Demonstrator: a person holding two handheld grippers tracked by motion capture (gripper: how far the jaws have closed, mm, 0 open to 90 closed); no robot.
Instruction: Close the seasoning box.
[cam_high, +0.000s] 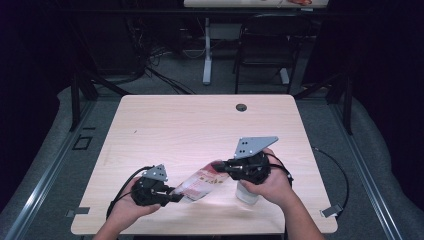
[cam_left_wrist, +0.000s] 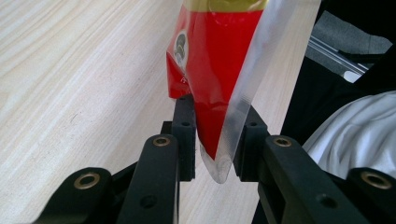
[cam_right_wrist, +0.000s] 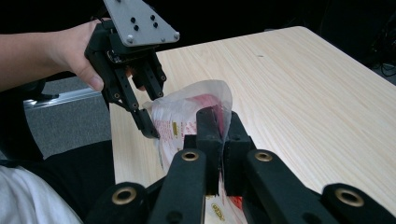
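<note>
A red and white plastic packet (cam_high: 200, 182) with a clear sealed edge is stretched between my two grippers above the table's near side. My left gripper (cam_high: 175, 197) is shut on its lower end; in the left gripper view the jaws (cam_left_wrist: 215, 140) pinch the red film (cam_left_wrist: 215, 60) and its clear edge. My right gripper (cam_high: 216, 167) is shut on the upper end, and in the right gripper view its pads (cam_right_wrist: 223, 126) press together on the crumpled packet (cam_right_wrist: 187, 116). The left gripper (cam_right_wrist: 154, 112) shows beyond, held by a hand.
The light wooden table (cam_high: 200, 125) has a cable hole (cam_high: 241, 107) near its far edge. A white object (cam_high: 246, 194) stands under the right hand; what it is I cannot tell. A dark chair (cam_high: 265, 45) and cables lie beyond the table.
</note>
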